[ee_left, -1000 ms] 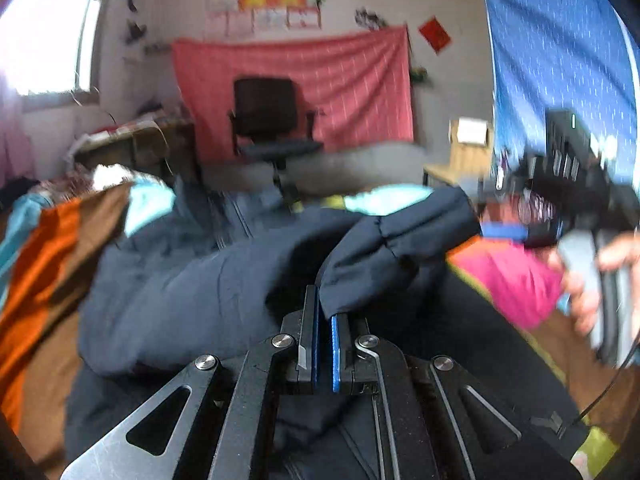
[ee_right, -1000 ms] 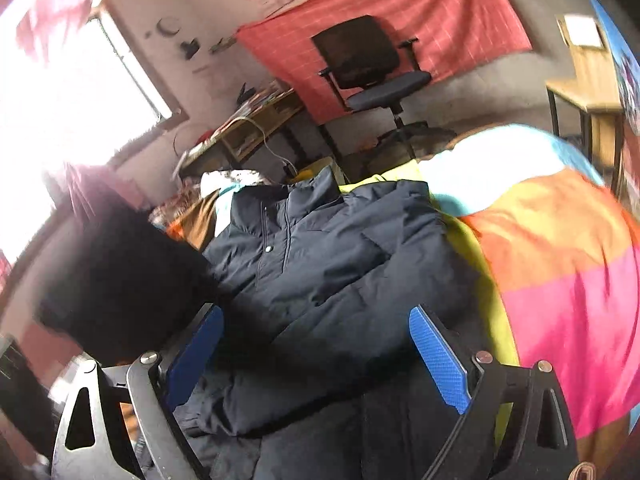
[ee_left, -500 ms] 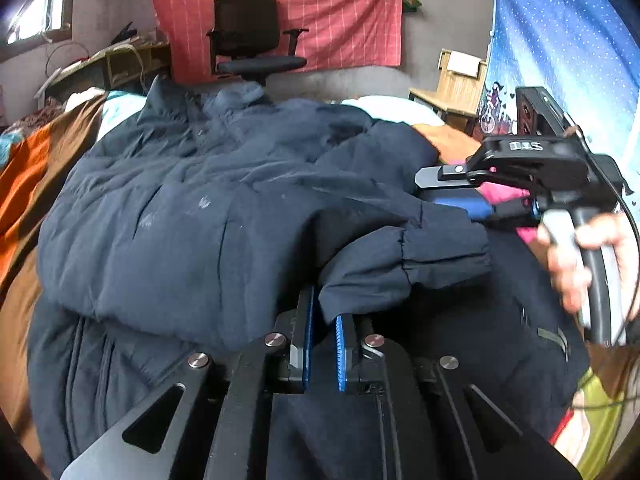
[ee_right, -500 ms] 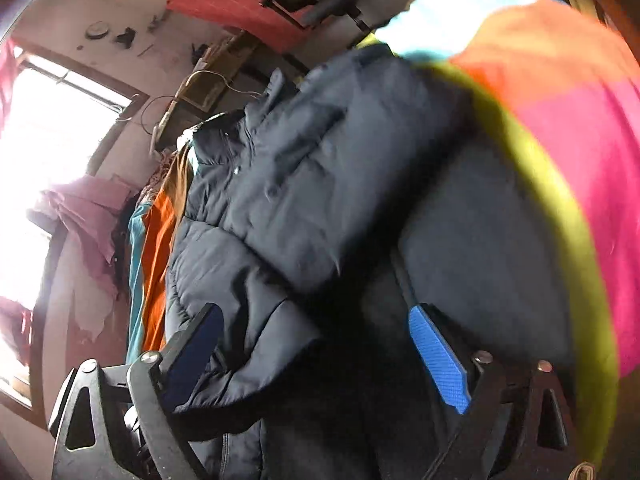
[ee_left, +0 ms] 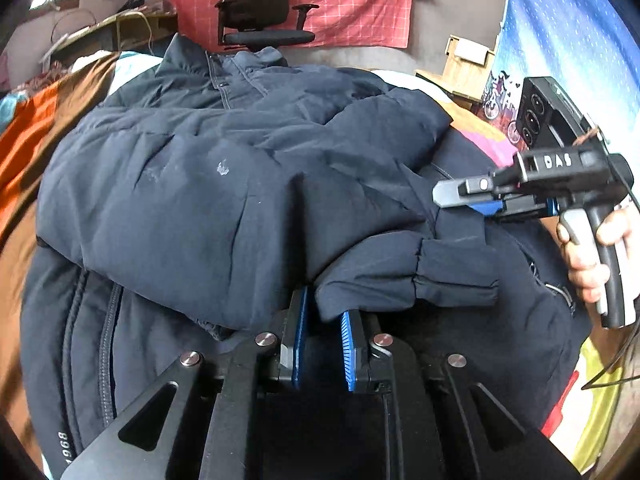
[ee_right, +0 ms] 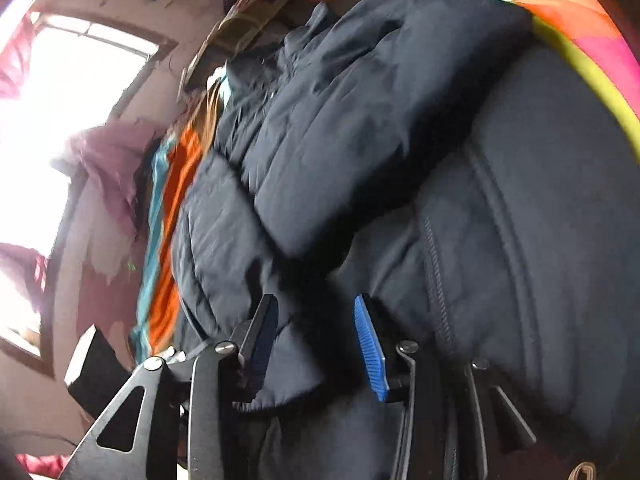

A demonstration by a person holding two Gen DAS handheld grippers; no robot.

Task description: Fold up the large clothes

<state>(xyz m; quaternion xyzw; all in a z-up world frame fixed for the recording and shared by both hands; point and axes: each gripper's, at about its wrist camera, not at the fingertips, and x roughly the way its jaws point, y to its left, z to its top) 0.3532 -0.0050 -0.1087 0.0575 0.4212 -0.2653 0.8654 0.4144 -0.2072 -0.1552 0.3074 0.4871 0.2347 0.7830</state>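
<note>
Jacket [ee_left: 168, 200] | sleeve cuff [ee_left: 452, 276] laid across; my left gripper [ee_left: 322, 344] fingers parting off it | right gripper [ee_right: 316, 344] fingers closing, fabric between | I'd release fully before regrasping.

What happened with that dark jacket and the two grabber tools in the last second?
The sleeve, first lifted in the left gripper, was lowered across the navy jacket; its jaws have just been opening, the sleeve edge between them. The right gripper came down on the jacket, its jaws closing around a fold. The jacket stayed on the colourful bedspread; the office chair stayed put.
</note>
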